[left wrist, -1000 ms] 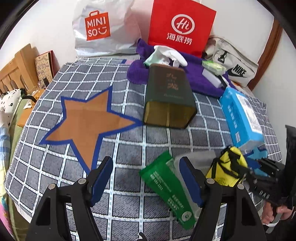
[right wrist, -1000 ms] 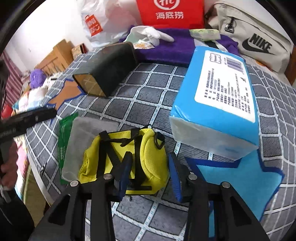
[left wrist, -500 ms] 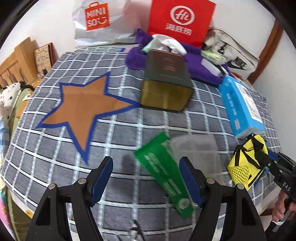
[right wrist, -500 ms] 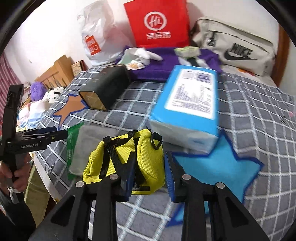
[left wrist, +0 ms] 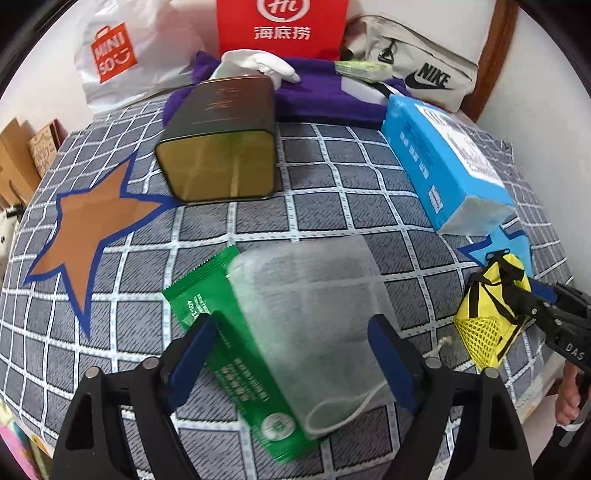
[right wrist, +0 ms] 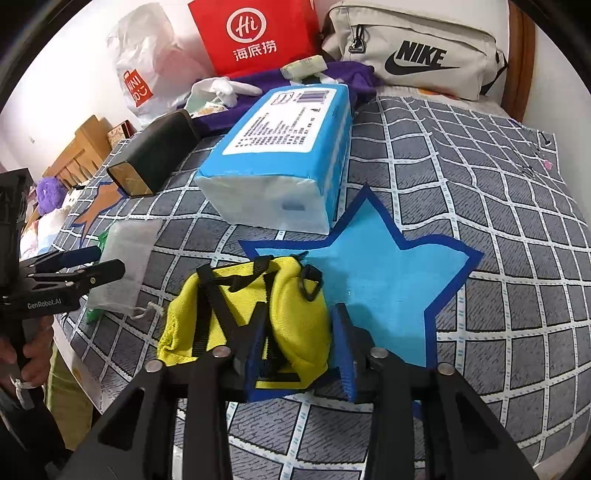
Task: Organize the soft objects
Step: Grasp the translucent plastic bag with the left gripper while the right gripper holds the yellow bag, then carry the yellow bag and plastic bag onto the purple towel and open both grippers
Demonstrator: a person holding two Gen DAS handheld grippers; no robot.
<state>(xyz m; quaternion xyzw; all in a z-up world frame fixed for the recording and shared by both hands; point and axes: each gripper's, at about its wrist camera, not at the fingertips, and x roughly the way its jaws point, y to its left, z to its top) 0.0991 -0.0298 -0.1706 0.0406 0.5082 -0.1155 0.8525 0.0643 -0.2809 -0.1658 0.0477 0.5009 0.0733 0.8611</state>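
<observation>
A grey drawstring pouch (left wrist: pixel 310 306) lies partly over a green packet (left wrist: pixel 207 299) on the checked cloth. My left gripper (left wrist: pixel 291 321) hovers just above them, jaws wide and still opening, with both things between the pads and neither pressed. A yellow mesh bag (right wrist: pixel 284 295) with black straps rests on the left point of the blue star (right wrist: pixel 384 273). My right gripper (right wrist: pixel 299 321) straddles it. Its jaws are opening, but the soft bag still fills the gap against the pads. The left wrist view shows the yellow bag (left wrist: pixel 487 314) at the right edge.
A blue tissue pack (right wrist: pixel 288 147) lies just behind the blue star, a dark tin (left wrist: pixel 225 136) behind the pouch, and an orange star (left wrist: pixel 88 229) at the left. Purple cloth (left wrist: pixel 325 99), a red bag (left wrist: pixel 280 26), a white bag and a Nike bag (right wrist: pixel 417 51) line the back.
My left gripper moved over the grey pouch and green packet and spread wider. My right gripper carried the yellow bag rightward onto the blue star's point and its jaws loosened.
</observation>
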